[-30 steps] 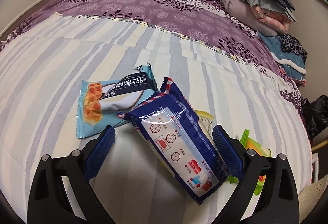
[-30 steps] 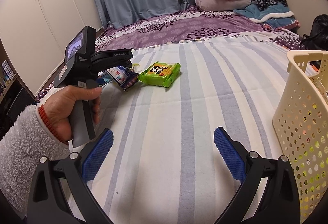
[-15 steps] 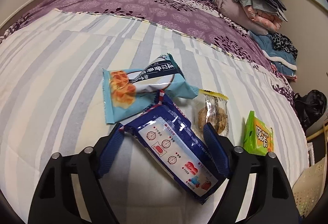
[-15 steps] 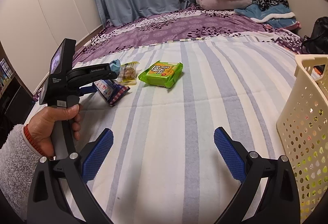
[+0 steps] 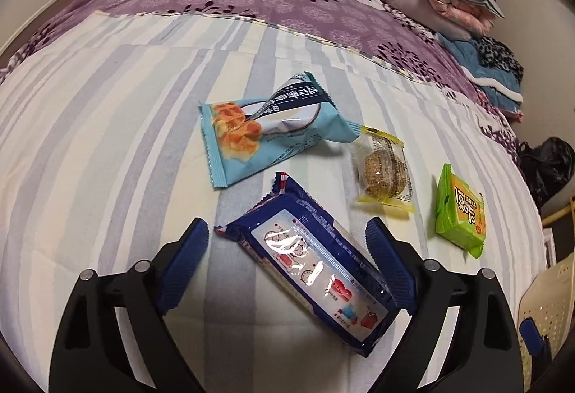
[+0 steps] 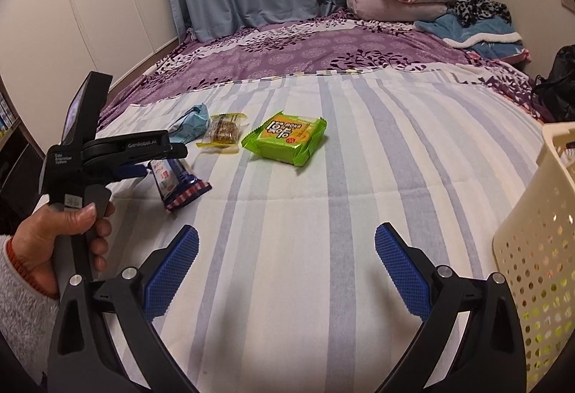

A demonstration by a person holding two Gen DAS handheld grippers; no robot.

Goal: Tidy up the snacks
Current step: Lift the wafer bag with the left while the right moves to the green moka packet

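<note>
On the striped bedsheet (image 5: 107, 141), the dark blue biscuit packet (image 5: 316, 267) lies diagonally between the fingers of the left claw (image 5: 287, 260), whose jaws have just been opening again; the right pad (image 5: 390, 267) seems to touch the wrapper, the left pad stands clear. A skewed, slippery wrapper could pivot or squirt out as the jaws close. At 12 o'clock lies the light blue snack bag (image 5: 266, 130). The right claw (image 6: 287, 270) hangs wide and empty, the cream basket (image 6: 535, 249) at its 3 o'clock.
</note>
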